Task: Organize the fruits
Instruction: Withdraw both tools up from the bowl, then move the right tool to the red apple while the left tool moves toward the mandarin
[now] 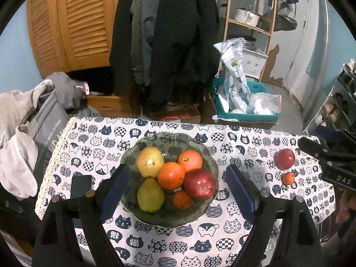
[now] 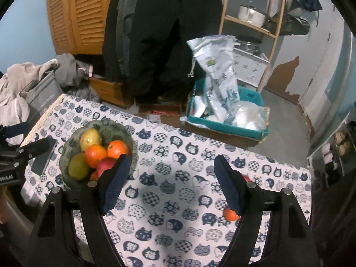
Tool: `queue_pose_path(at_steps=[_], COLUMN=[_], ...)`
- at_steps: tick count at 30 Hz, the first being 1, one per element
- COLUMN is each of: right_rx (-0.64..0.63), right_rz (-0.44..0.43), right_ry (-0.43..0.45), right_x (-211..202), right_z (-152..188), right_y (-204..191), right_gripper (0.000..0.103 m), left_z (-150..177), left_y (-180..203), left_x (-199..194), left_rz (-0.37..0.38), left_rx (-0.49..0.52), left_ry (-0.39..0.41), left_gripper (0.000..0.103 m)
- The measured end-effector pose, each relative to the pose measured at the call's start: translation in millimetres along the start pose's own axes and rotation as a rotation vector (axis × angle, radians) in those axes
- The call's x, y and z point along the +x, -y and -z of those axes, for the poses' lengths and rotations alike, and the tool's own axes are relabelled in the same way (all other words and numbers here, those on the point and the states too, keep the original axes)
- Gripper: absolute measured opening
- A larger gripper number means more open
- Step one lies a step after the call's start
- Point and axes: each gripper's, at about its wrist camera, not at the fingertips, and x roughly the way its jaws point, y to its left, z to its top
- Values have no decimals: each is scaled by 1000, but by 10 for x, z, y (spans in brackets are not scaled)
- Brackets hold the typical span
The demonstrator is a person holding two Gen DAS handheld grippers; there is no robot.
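**Fruit Bowl and Loose Fruit on Cat-Print Table**

Cat-print tablecloth (image 1: 244, 155) covered the table; hanging dark coats (image 1: 173, 33) and a louvered wooden cabinet (image 1: 73, 22) stood behind it, with a wooden shelf rack (image 1: 251, 22) at 1 o'clock and a teal box (image 1: 242, 111) of plastic bags on the floor.

In the left wrist view, the glass bowl (image 1: 200, 213) sat at centre. It held two yellow-green pears (image 1: 150, 161), two oranges (image 1: 170, 175), a red apple (image 1: 199, 184) and a small tangerine (image 1: 181, 199). A second red apple (image 1: 284, 159) lay loose on the cloth at 3 o'clock from the bowl, with a small tangerine (image 1: 288, 178) just beside it at its 6 o'clock. A dark phone (image 1: 81, 185) lay at 9 o'clock from the bowl.

Left gripper (image 1: 176, 191): jaws spread wide above the bowl, nothing between the pads.

Right gripper (image 2: 171, 184): jaws spread over bare cloth, nothing pinched. In its view the bowl (image 2: 124, 133) lay at 10 o'clock, and the loose tangerine (image 2: 230, 214) showed partly behind the right finger.
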Motion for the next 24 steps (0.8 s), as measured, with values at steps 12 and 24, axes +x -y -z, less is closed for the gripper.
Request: queue_pose_path(at_steps=[12, 24], right_rx=[51, 126], right_rz=[45, 98], right_ry=[39, 30], right_x=[-311, -478], right_z=[161, 383], right_y=[470, 1062], right_gripper=[77, 77], left_z=[-102, -173], left_y=[356, 660], left_x=[-208, -230], left_rz=[0, 12], left_rx=[35, 65], left_ry=[74, 90], left_gripper=[95, 95])
